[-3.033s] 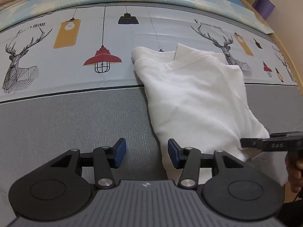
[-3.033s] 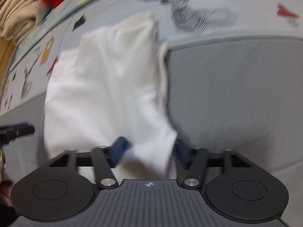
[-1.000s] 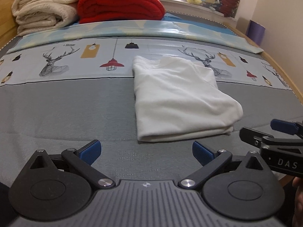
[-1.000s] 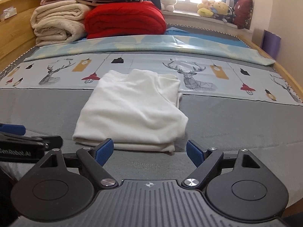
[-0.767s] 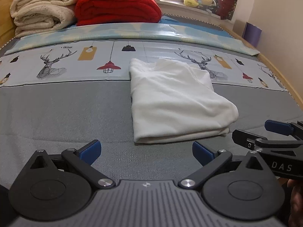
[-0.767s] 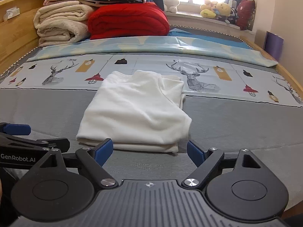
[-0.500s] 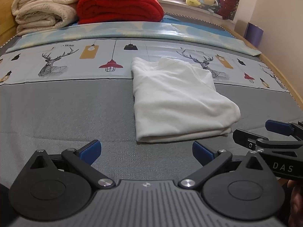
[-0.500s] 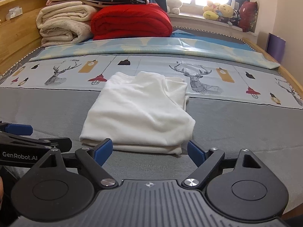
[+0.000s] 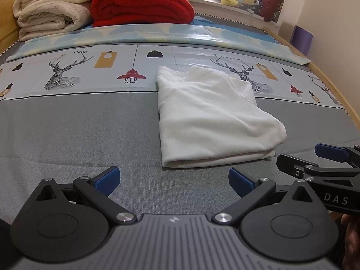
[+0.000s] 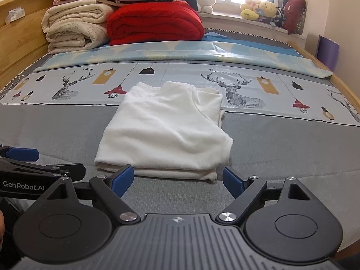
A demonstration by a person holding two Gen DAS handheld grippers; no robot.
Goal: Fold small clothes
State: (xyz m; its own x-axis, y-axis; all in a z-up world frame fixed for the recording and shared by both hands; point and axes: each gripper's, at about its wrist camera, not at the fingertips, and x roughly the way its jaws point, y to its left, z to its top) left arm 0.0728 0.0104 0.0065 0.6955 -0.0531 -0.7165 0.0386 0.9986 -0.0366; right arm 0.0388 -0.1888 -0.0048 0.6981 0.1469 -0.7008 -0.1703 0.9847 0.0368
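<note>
One folded white garment (image 9: 213,117) on bed | two tongs, left (image 9: 174,178) and right (image 10: 177,178), gaping, empty

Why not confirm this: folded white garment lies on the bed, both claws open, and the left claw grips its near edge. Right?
Not quite. The left claw grips nothing; it is open and short of the white garment, as the left wrist view shows. The right claw is open too.

right gripper (image 9: 324,157): cut by frame edge | plush toys (image 10: 258,7): glare, details unclear
</note>
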